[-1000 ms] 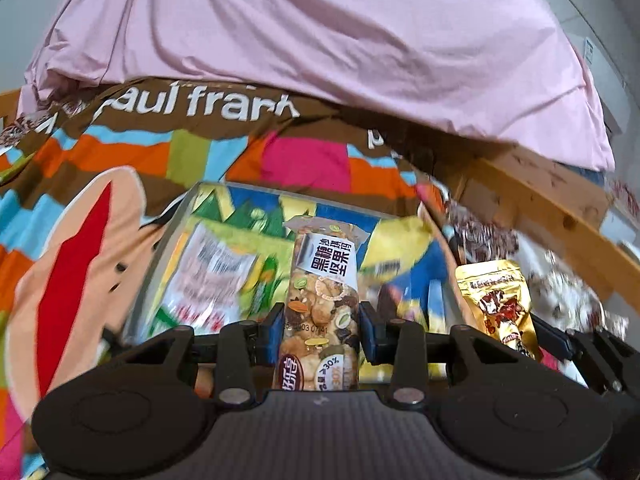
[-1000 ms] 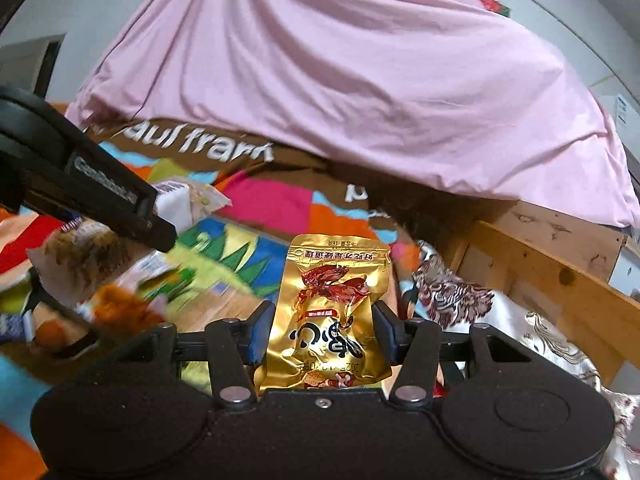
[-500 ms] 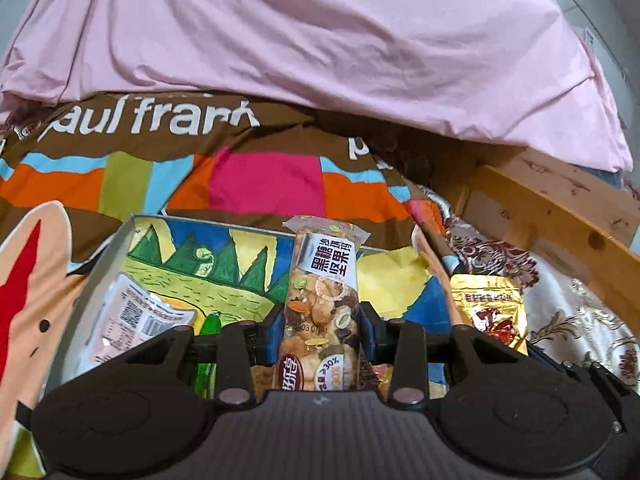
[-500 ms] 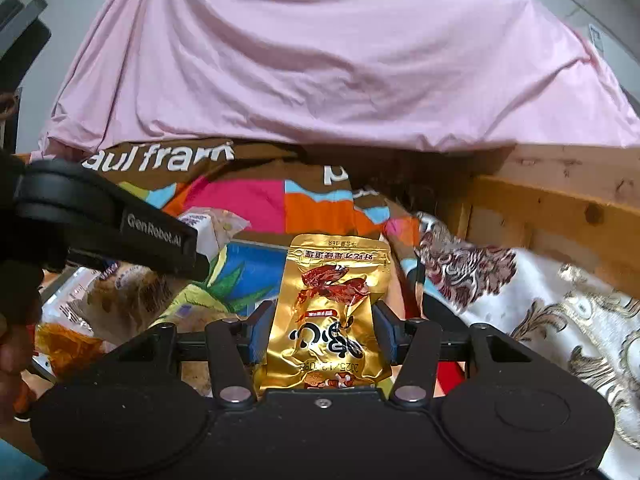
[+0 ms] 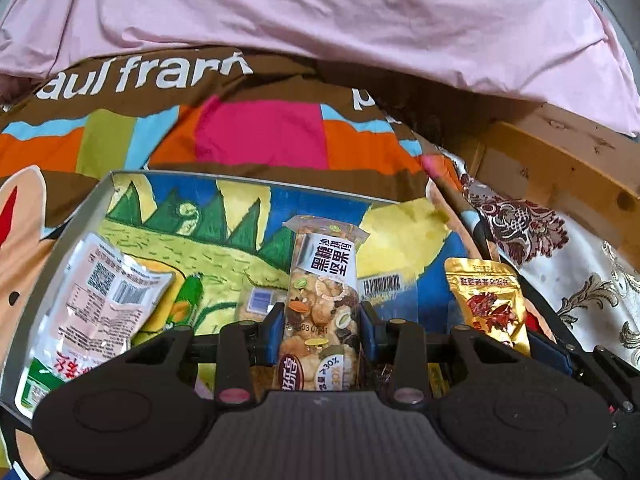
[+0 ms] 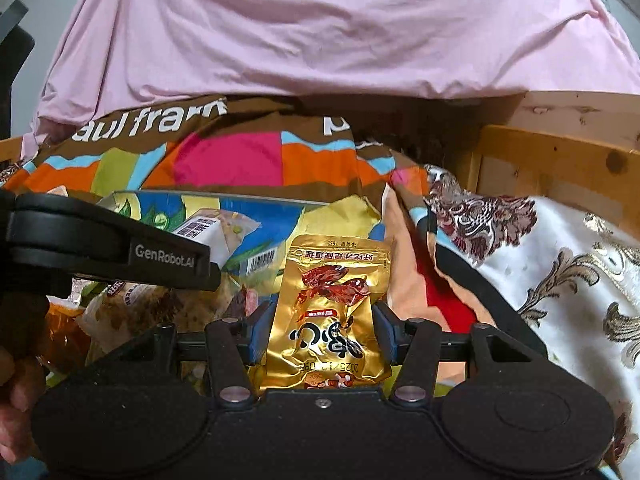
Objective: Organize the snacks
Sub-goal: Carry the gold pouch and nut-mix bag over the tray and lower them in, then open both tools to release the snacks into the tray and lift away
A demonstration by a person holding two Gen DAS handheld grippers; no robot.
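Left gripper [image 5: 322,330]: jaws clamped on the nut bar [image 5: 324,304], held upright over the box [image 5: 86,208] on the bed. Right gripper [image 6: 324,334]: jaws gripping the gold pouch [image 6: 332,312] at mid-body. Both packs judged light, crinkly, slippery; the bar's contents brittle.

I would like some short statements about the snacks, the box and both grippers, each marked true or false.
1. The left gripper is shut on the clear nut-mix packet. True.
2. The right gripper holds a green bottle. False: it holds the gold foil pouch.
3. The colourful cartoon-printed box already contains a white printed packet. True.
4. The box sits on a bare wooden floor. False: it rests on the multicoloured bedspread.
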